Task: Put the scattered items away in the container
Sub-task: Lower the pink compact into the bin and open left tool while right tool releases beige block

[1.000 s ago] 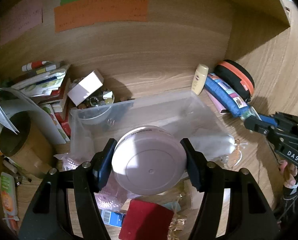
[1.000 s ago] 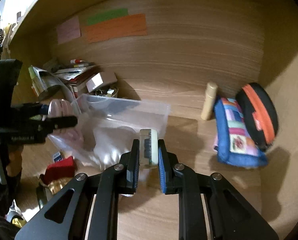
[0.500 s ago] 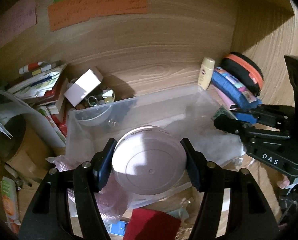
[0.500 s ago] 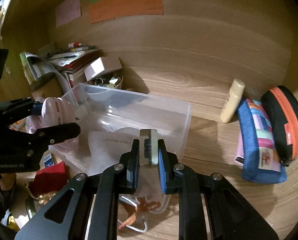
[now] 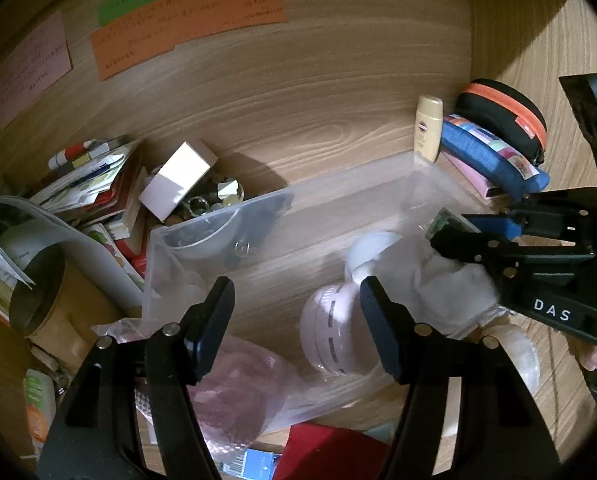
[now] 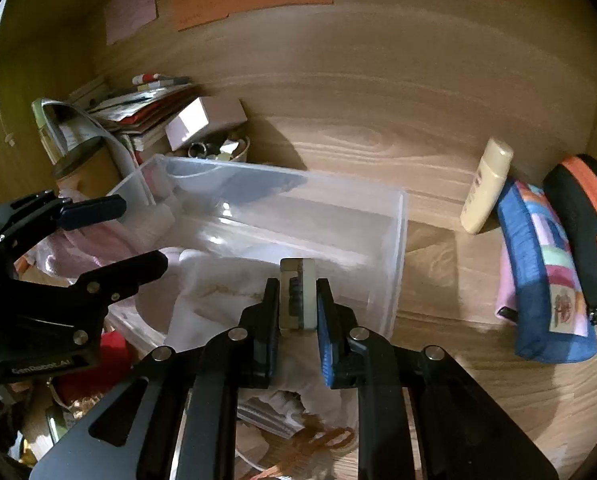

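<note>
Since my left hand-held gripper gapes empty over the clear plastic storage bin, the round pink jar lies inside. My right hand-held gripper is clamped on a small flat silvery block, poised above the bin to drop it.

1. A clear plastic container, rectangular and open-topped, sits on the wooden surface.
2. A round, pale pink jar with a dotted band around it lies tipped on its side inside the container, near the front wall.
3. A crumpled white bag lies inside the container at its right end.
4. A small flat greenish card-like piece stands on edge above that right end; its details are unclear.
</note>
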`<state>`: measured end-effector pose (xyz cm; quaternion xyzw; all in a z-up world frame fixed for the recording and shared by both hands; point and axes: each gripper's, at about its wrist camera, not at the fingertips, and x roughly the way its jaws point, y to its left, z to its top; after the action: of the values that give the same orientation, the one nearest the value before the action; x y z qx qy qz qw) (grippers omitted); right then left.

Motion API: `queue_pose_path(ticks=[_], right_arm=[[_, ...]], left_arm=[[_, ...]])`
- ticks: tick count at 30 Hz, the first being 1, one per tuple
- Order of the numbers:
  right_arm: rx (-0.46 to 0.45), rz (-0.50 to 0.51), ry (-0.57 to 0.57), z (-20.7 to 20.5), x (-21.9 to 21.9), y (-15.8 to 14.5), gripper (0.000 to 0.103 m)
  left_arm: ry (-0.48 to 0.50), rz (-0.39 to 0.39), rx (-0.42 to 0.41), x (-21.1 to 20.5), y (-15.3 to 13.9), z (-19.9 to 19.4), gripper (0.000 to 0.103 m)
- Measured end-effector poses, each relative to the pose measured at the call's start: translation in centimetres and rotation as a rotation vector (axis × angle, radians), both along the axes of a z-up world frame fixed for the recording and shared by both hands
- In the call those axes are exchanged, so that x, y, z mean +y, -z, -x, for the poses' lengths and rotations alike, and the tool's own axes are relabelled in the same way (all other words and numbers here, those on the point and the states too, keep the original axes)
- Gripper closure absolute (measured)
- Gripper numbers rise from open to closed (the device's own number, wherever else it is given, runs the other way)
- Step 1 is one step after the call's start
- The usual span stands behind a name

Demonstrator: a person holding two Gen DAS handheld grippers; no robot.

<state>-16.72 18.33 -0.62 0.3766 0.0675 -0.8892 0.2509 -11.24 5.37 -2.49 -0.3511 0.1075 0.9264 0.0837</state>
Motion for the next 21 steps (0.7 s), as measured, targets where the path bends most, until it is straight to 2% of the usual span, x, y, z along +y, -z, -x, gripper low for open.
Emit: queue_pose_path(ticks=[12,16,18,20,21], right_arm=[[0.039,-0.018,-0.010,-0.9,-0.4,-0.7,0.087],[0.071,-0.018,-0.004,-1.8,-0.4,-1.5,0.070],[0.105,-0.026,0.011,-2.5,-0.4,-2.2,0.057],[0.153,-0.018,0.031,-3.5,-0.2,-2.9,0.035],[0.170,-0.016,0.039,-3.9,-0.2,-3.3,0.031]], left_arm=[[0.004,-0.043,-0.012,-0.6,-0.5,-0.1,0.038],[0.005,-0.057,0.003,-0.8,-1.3,-0.6,0.035],[0.001,-0.074,0.019,-1.1,-1.8,-1.0,0.022],[-0.013,-0.083,0.059,-1.5,-2.5,-1.8,0.020],[-0.021,-0.081,0.074,-1.6,-2.7,-2.0,0.020]])
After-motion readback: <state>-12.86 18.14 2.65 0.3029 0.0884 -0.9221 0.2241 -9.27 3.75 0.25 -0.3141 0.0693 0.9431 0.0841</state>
